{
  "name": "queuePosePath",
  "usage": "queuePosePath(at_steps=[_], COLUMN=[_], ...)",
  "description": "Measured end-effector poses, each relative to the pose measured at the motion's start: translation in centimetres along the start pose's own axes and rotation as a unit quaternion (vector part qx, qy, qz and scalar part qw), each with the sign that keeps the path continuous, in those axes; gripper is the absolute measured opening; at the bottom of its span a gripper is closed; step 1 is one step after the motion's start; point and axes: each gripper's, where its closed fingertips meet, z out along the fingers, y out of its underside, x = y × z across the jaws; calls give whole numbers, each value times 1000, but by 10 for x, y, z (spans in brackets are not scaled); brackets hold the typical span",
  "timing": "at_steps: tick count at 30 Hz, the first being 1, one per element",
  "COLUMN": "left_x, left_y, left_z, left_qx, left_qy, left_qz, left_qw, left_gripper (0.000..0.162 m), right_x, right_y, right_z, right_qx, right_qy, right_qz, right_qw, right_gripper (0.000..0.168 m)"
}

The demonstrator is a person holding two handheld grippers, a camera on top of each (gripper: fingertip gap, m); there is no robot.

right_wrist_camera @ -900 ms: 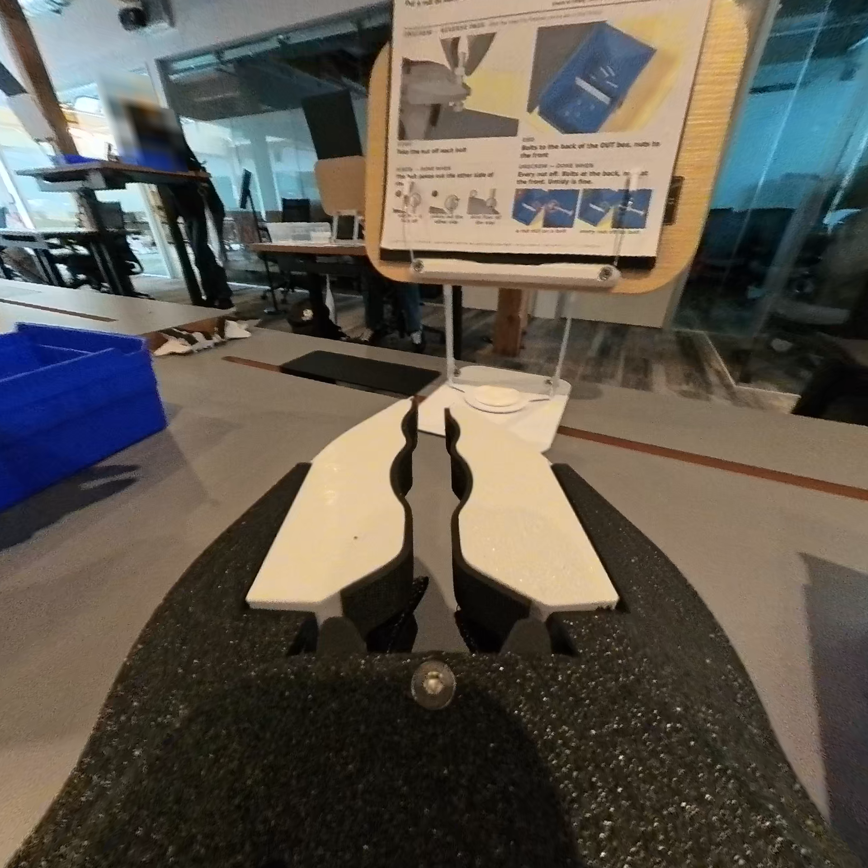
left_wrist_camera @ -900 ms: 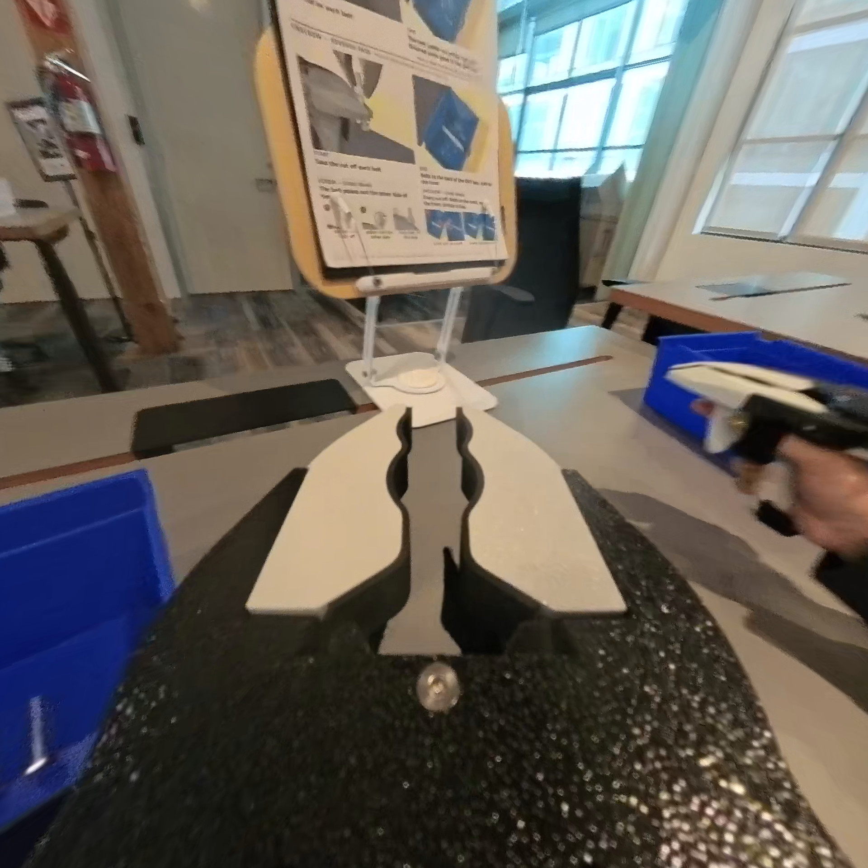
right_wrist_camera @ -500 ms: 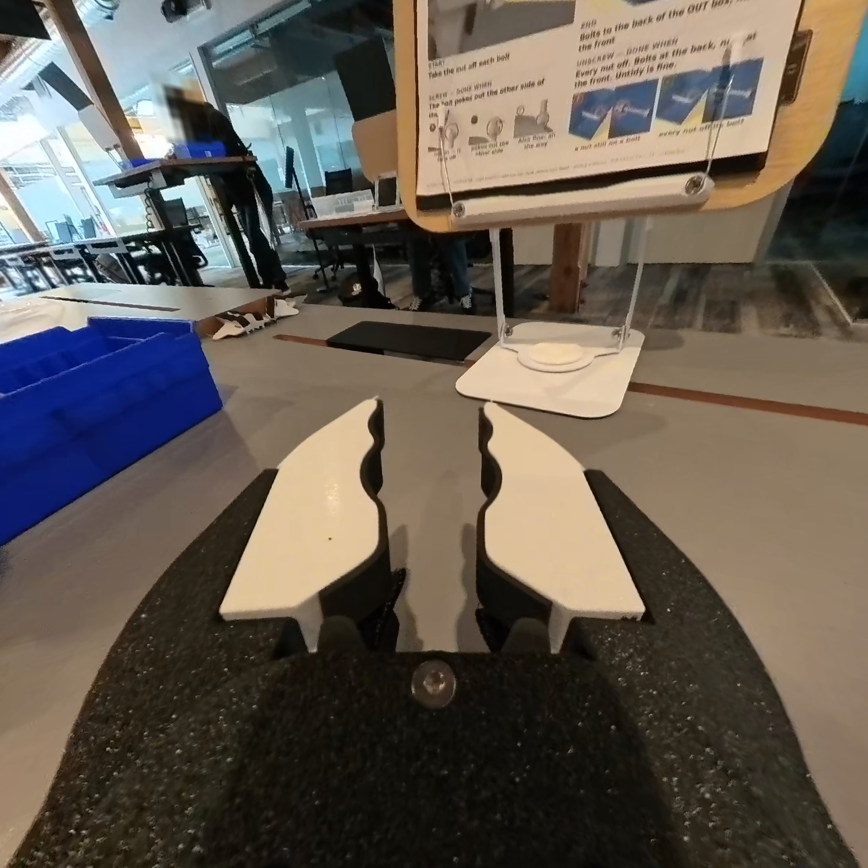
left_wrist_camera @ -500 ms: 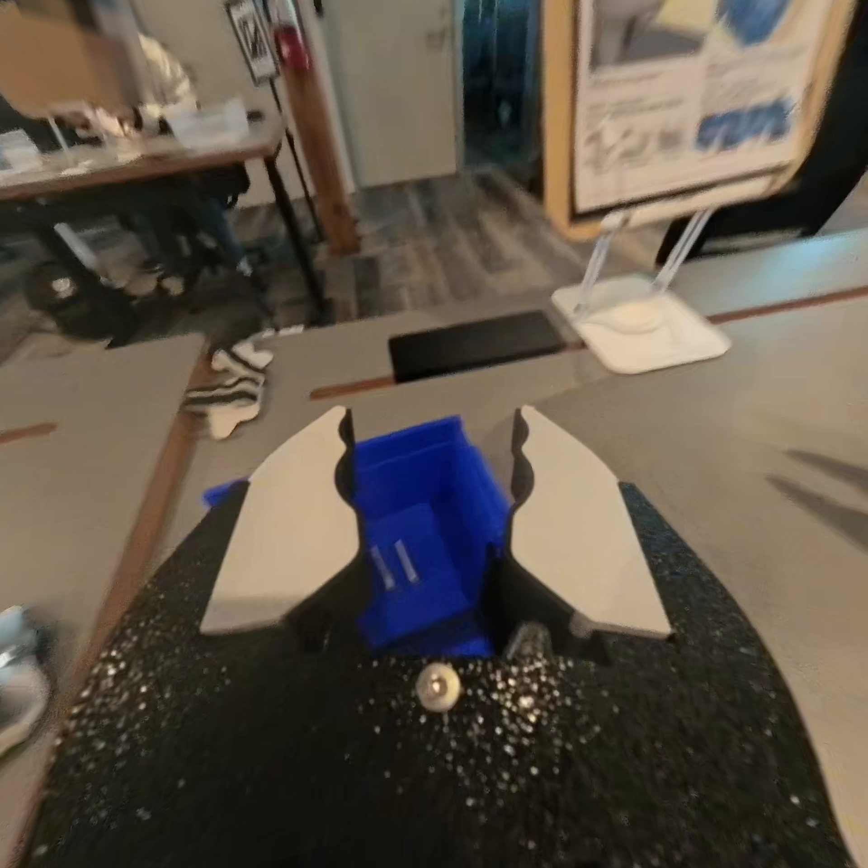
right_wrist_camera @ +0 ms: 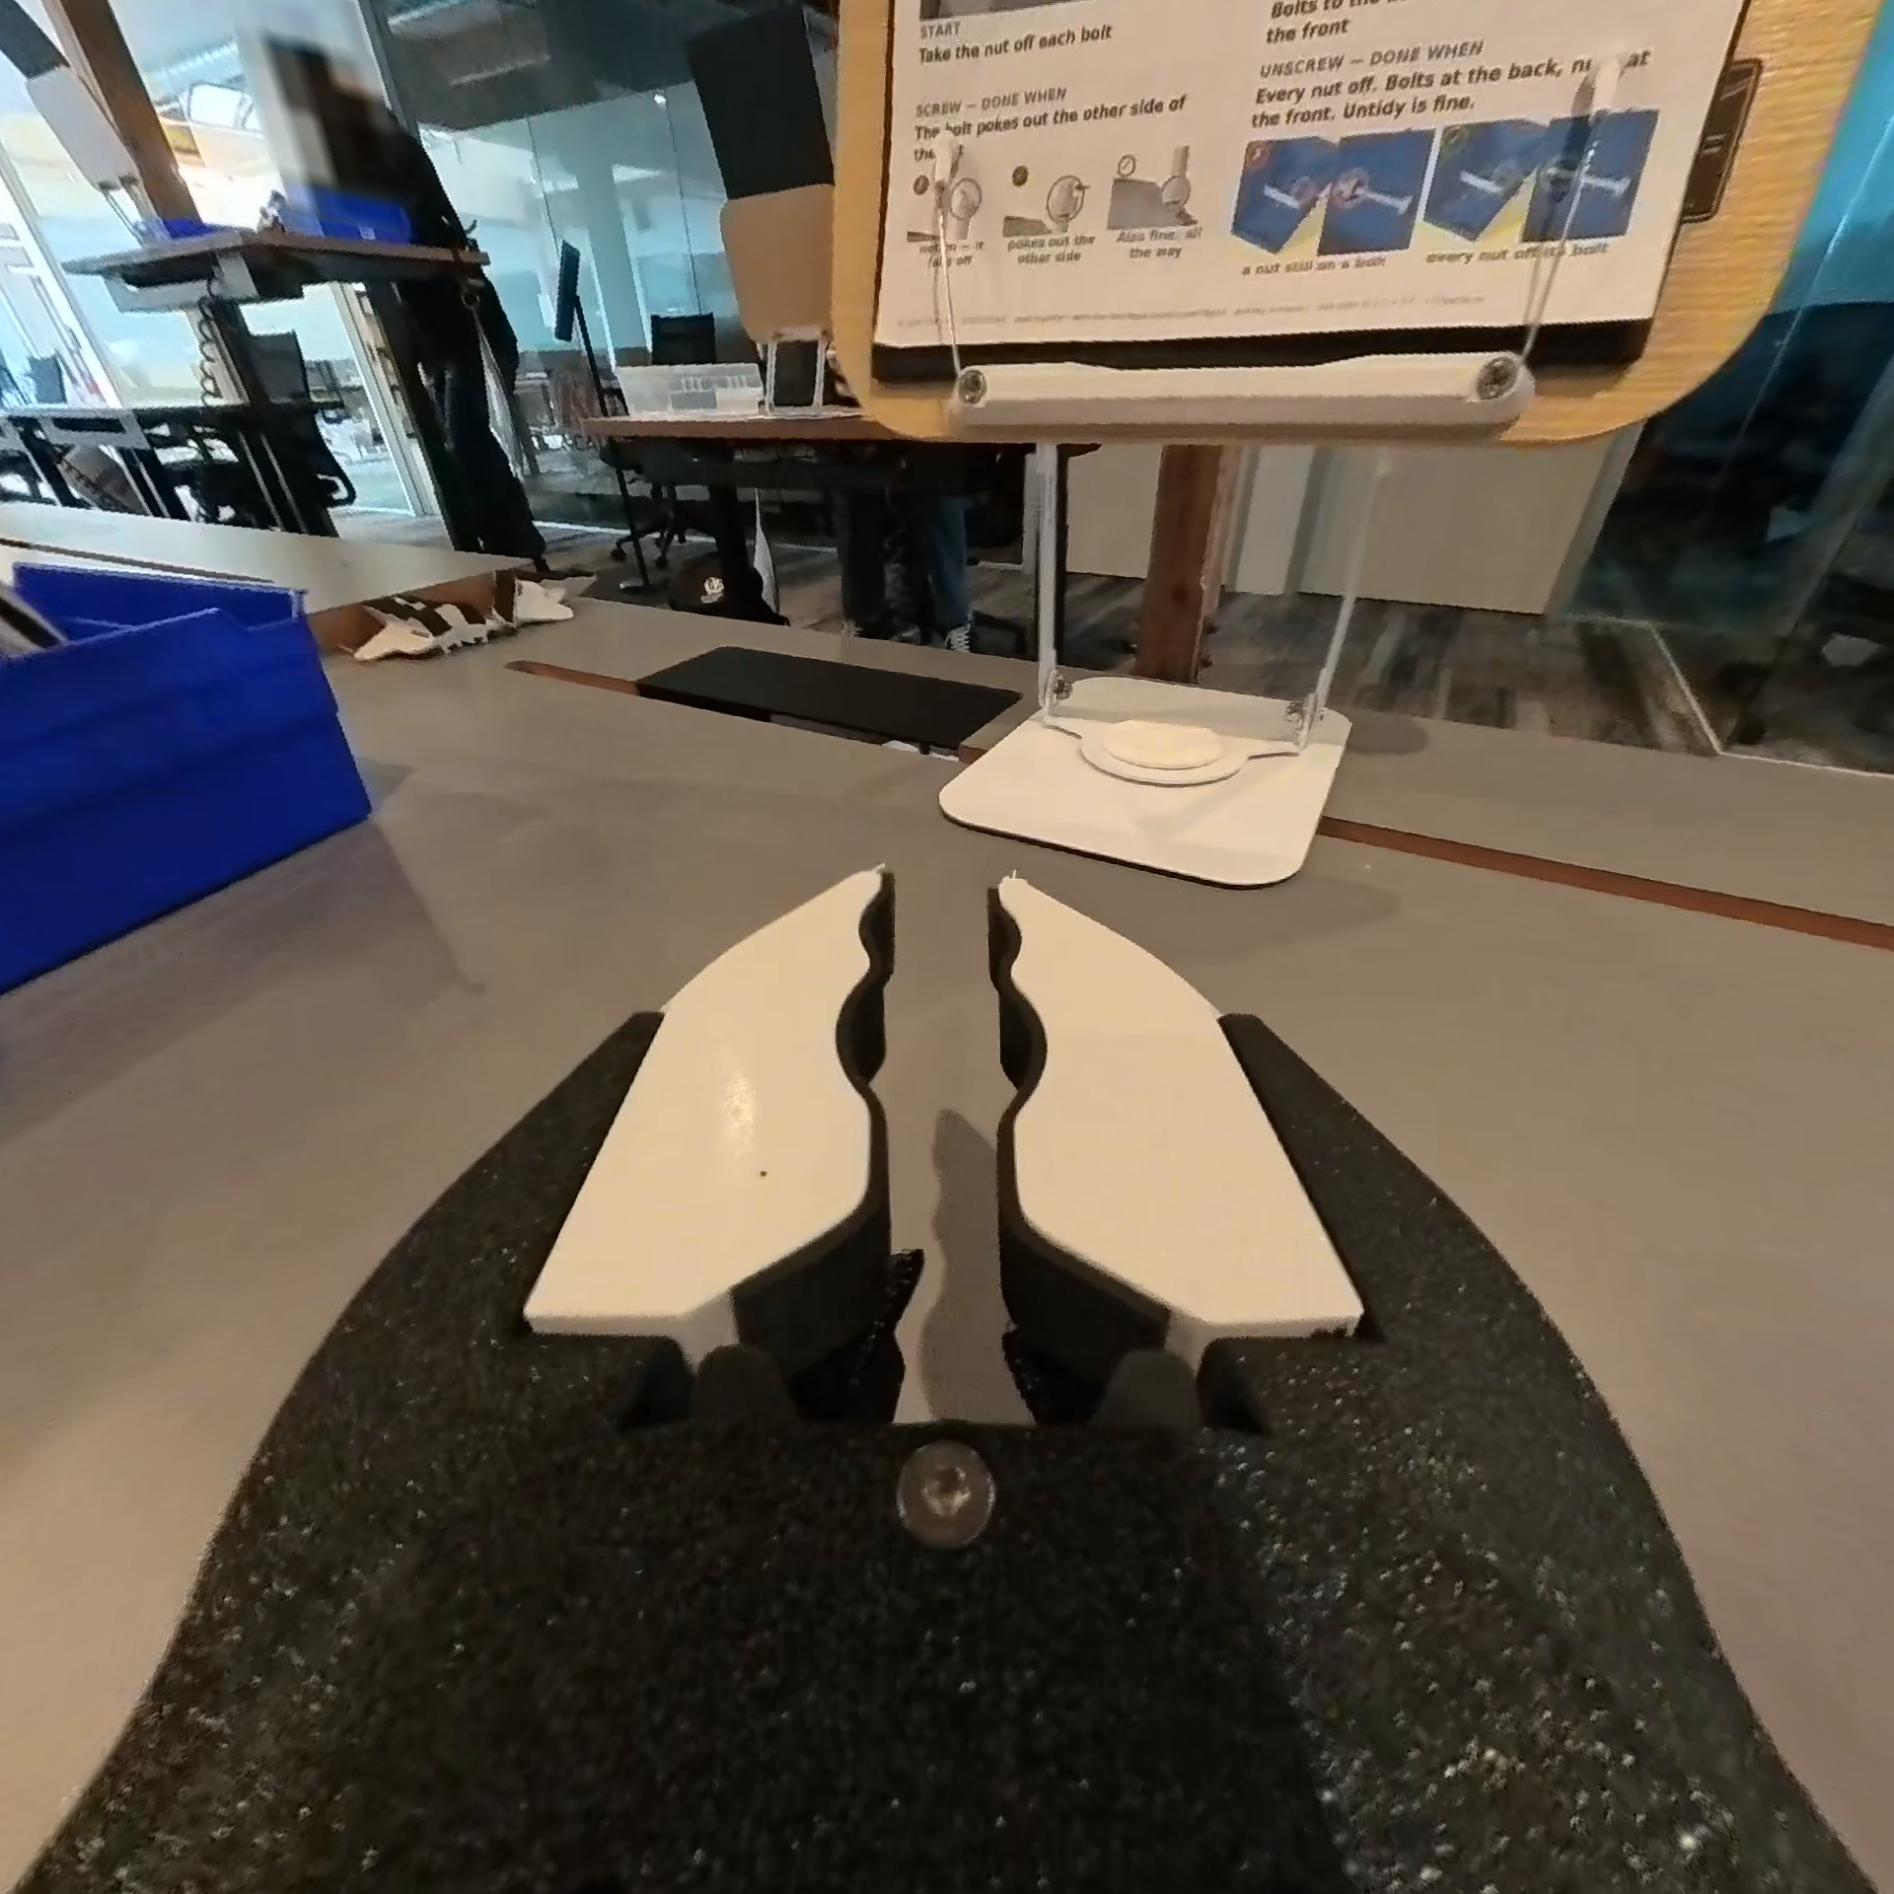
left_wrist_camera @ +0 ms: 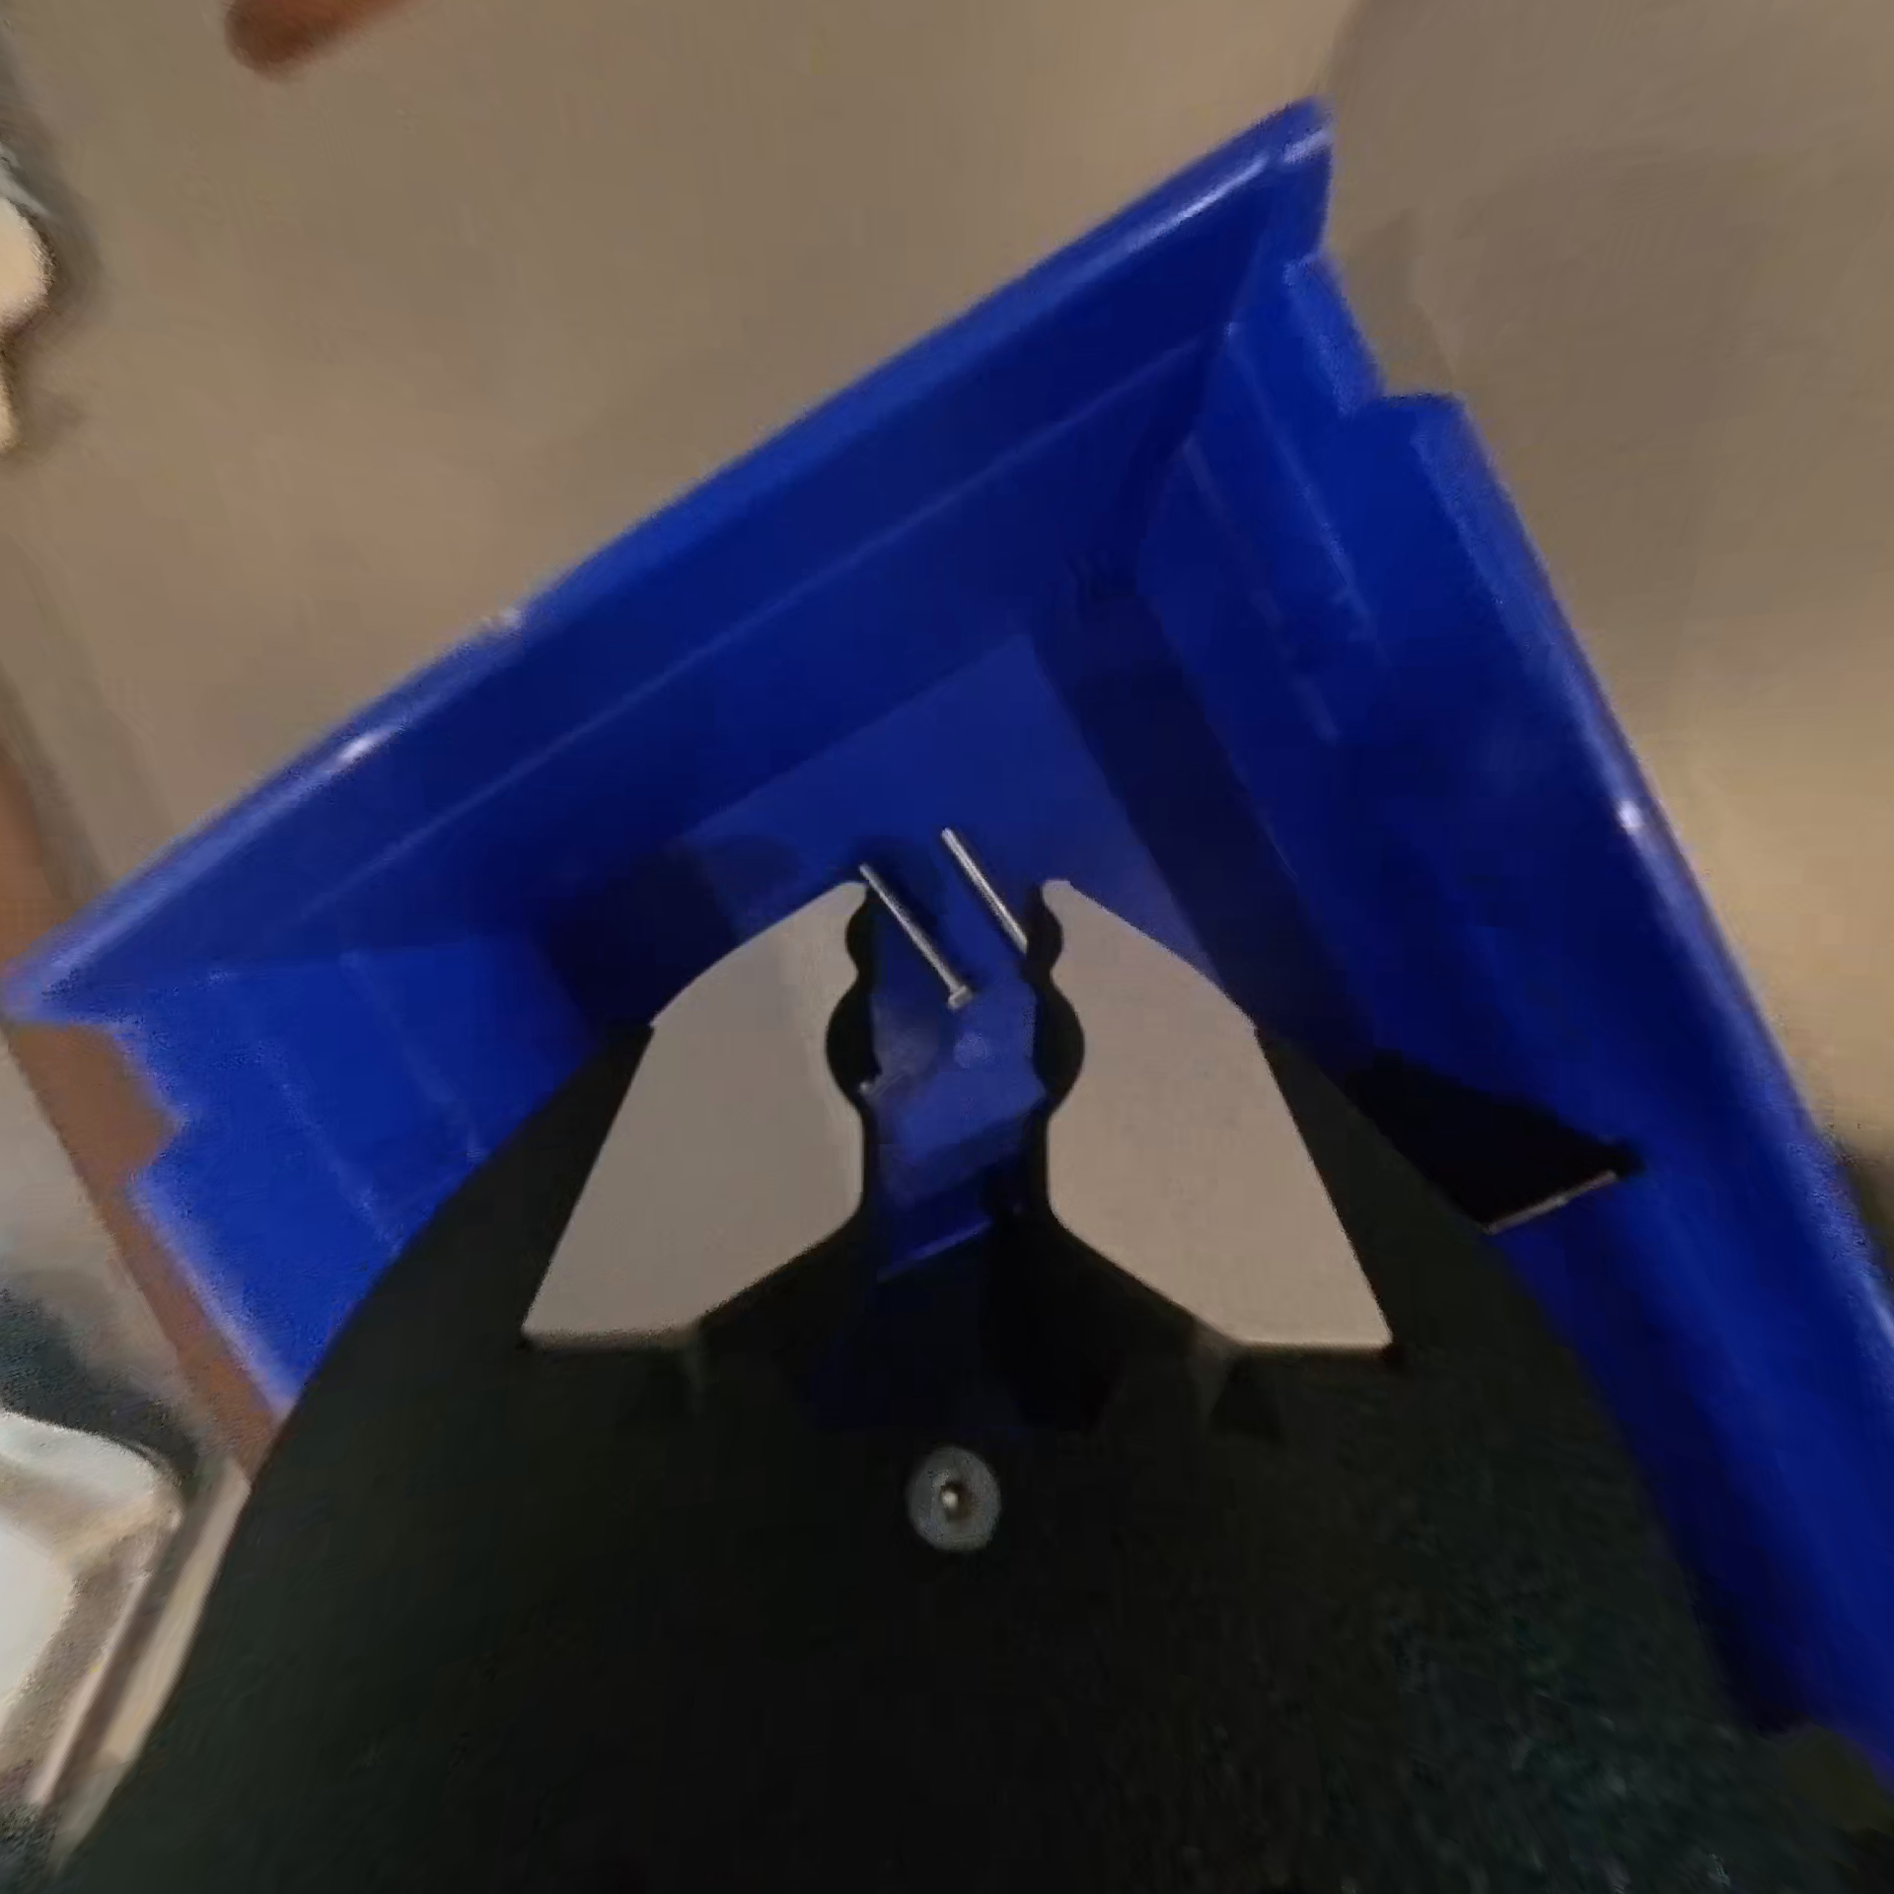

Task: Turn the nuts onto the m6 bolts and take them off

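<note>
- Left gripper (left_wrist_camera: pixel 948 928) over blue bin (left_wrist_camera: pixel 820 574), jaws narrowly apart, empty.
- Two bolts (left_wrist_camera: pixel 912 938) on the bin floor just past the fingertips at 12 o'clock, long axes 11-to-5, parallel.
- Right gripper (right_wrist_camera: pixel 938 892) narrow, empty, over the table (right_wrist_camera: pixel 1537 1127); left is nearer.
</note>
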Motion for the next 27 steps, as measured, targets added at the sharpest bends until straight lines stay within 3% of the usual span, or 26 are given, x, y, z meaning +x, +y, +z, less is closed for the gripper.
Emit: queuePosePath(at_steps=[6, 13, 22, 27], left_x=[9, 12, 7, 3], left_y=[15, 20, 26, 29], left_z=[20, 34, 41, 45], left_qx=[-70, -92, -126, -143], left_qy=[54, 89, 64, 41], left_qz=[-51, -93, -89, -69], left_qw=[995, 987, 986, 986], left_gripper=[25, 27, 27, 6], right_x=[-5, -8, -8, -8], right_y=[-1, 0, -1, 0], right_z=[1, 2, 2, 3], right_qx=[3, 1, 4, 1], right_qy=[-1, -3, -3, -1], right_qz=[-15, -23, -22, -23], right_qw=[1000, 1000, 1000, 1000], right_gripper=[16, 15, 14, 14])
